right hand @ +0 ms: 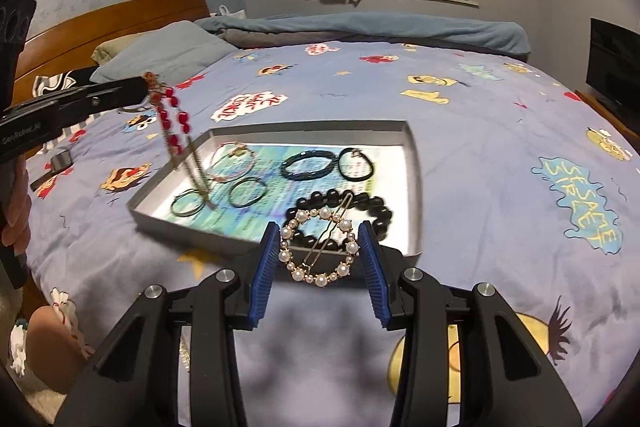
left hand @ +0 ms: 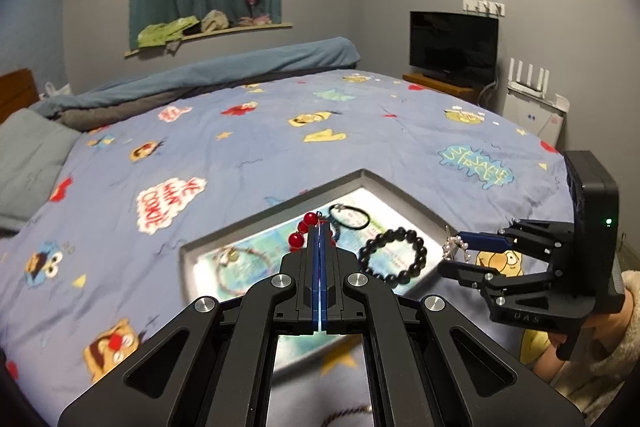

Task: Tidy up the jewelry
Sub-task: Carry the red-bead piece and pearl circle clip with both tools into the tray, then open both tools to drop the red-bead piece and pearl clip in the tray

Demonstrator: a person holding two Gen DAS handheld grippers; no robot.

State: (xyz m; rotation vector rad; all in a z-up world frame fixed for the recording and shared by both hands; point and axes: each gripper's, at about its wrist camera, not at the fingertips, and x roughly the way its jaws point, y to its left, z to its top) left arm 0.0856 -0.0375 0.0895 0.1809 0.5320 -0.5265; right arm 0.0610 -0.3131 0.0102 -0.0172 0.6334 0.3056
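A shallow grey tray lies on the bed and holds several bracelets and hair ties, among them a black bead bracelet. My left gripper is shut on a red bead necklace, which dangles over the tray's left edge; its beads show past the fingertips. My right gripper holds a round pearl hair clip between its blue pads above the tray's near edge. In the left wrist view it grips the clip at the tray's right side.
The bed has a blue cartoon-print cover, pillows and a wooden headboard at the far left. A folded blue blanket lies along the far edge. A TV stands at the right. Small dark objects lie left of the tray.
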